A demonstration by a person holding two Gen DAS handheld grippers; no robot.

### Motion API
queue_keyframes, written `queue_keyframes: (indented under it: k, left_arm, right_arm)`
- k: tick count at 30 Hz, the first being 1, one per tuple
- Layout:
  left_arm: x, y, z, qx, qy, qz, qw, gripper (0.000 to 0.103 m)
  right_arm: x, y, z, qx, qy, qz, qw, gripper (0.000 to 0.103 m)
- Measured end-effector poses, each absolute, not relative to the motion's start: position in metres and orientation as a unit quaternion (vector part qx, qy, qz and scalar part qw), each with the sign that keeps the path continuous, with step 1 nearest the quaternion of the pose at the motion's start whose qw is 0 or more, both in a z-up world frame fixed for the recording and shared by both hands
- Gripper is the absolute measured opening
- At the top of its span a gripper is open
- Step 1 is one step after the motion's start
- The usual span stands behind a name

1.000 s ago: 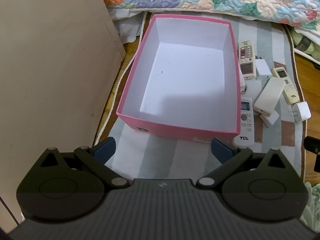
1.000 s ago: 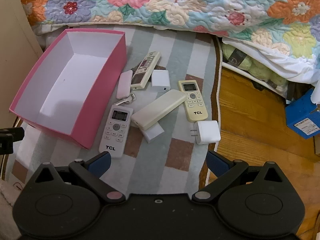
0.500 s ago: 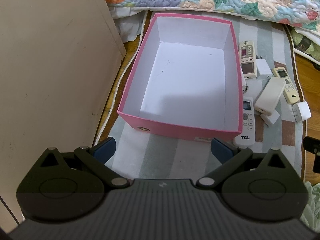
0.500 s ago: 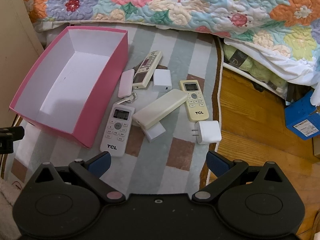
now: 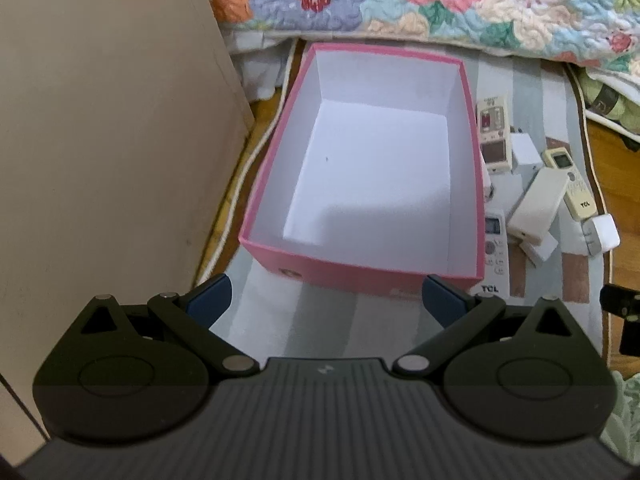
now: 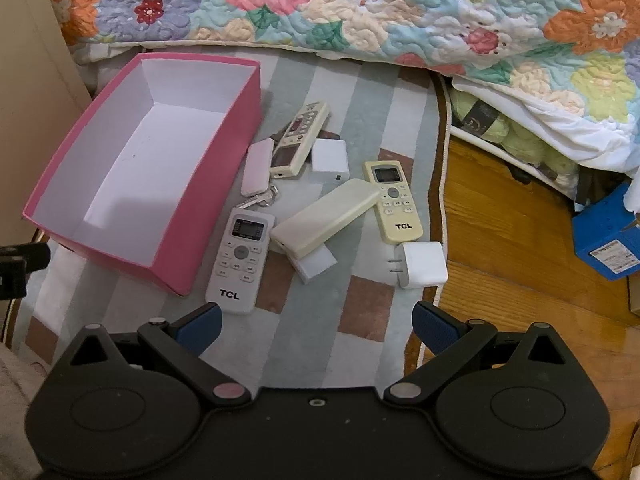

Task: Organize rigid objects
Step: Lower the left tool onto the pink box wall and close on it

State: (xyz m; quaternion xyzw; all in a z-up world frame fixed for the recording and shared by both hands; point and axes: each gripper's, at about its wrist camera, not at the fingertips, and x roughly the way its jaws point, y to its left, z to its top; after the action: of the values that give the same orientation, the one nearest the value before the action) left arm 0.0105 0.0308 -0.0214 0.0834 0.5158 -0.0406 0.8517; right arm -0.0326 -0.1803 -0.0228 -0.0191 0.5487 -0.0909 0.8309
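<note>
**Both grippers spread above a rug of scattered remotes**

The right gripper (image 6: 316, 320) hangs over the striped rug (image 6: 304, 344) with its blue-padded jaws spread wide and nothing between them. Just ahead of its left finger lies the white TCL remote (image 6: 240, 258), its long side next to the pink box (image 6: 216, 184). To the right of that remote a cream case (image 6: 326, 218) rests tilted across a small white block (image 6: 316, 266), and a white plug adapter (image 6: 420, 270) sits at the rug's edge, prongs pointing left. Farther on lie the yellowish TCL remote (image 6: 394, 200), a pale pink case (image 6: 258, 166) with keys (image 6: 260, 199) at its near end, a white cube charger (image 6: 330, 160), and a beige remote (image 6: 300, 138) angled toward the box.

The left gripper (image 5: 326, 300) is likewise spread wide and holds nothing, poised at the near wall of the box, whose white interior is bare. A floral quilt (image 6: 360, 4) runs along the far side.
</note>
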Motion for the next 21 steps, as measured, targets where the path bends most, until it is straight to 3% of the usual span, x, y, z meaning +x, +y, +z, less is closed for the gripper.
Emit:
queue_keyframes:
  k: [14, 21]
  left_arm:
    - [0.053, 0.055, 0.036, 0.13, 0.461, -0.106, 0.871, 0.101]
    - [0.101, 0.061, 0.024, 0.112, 0.484, -0.12, 0.86, 0.098]
  right_arm:
    - [-0.032, -0.171, 0.016, -0.078, 0.405, -0.013, 0.911, 0.102]
    - [-0.001, -0.179, 0.004, -0.066, 0.449, 0.017, 0.891, 0.102]
